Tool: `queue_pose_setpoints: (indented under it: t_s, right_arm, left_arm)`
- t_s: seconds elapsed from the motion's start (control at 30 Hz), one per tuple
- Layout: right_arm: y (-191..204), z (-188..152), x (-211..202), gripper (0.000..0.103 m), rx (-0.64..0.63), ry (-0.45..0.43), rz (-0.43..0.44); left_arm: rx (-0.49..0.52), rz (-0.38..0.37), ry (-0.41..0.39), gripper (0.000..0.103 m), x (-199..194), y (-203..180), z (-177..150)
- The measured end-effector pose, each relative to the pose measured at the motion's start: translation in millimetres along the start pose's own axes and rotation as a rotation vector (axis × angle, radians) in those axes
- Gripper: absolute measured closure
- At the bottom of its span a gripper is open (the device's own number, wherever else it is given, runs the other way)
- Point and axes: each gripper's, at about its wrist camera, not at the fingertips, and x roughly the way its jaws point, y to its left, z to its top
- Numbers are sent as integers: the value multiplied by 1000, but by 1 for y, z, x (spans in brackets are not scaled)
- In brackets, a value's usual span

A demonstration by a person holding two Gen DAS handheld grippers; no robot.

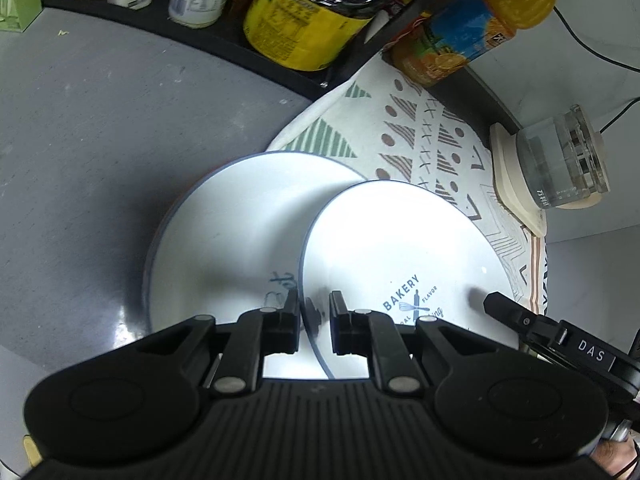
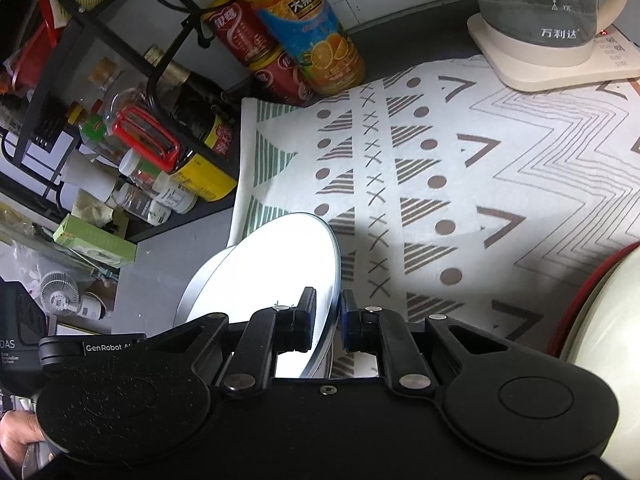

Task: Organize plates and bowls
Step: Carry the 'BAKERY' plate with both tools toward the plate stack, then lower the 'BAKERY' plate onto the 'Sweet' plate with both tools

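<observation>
A white plate with a blue rim and a BAKERY print (image 1: pixel 400 240) is held tilted over a second, similar white plate (image 1: pixel 224 232) that rests on the grey counter. My left gripper (image 1: pixel 314 308) is shut on the near left rim of the BAKERY plate. One of my right gripper's fingers (image 1: pixel 504 308) reaches onto its right edge. In the right wrist view my right gripper (image 2: pixel 328 308) is shut on that plate's rim (image 2: pixel 280 256), and the lower plate (image 2: pixel 192 292) peeks out to the left beneath it.
A patterned mat (image 2: pixel 440 160) covers the counter to the right, with a glass kettle (image 2: pixel 540 0) on its base at the far end. A black rack of bottles and jars (image 2: pixel 160 140) and a juice bottle (image 2: pixel 308 36) line the back. A red-rimmed white dish (image 2: pixel 600 300) sits at the right edge.
</observation>
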Motion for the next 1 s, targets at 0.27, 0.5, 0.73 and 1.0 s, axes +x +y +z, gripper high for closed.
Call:
queue_pose_setpoints:
  t_s: [0.27, 0.5, 0.73, 1.0]
  right_arm:
    - [7, -15, 6, 90, 6, 11, -17]
    - [12, -25, 11, 90, -6, 20, -33]
    - [16, -30, 16, 90, -23, 39, -42]
    - [18, -33, 22, 91, -34, 52, -56]
  left_arm:
    - [-4, 3, 18, 91, 3, 16, -5]
    - [-9, 16, 32, 91, 8, 23, -9]
    - [-19, 37, 39, 91, 12, 28, -11]
    - [3, 77, 25, 90, 17, 26, -11]
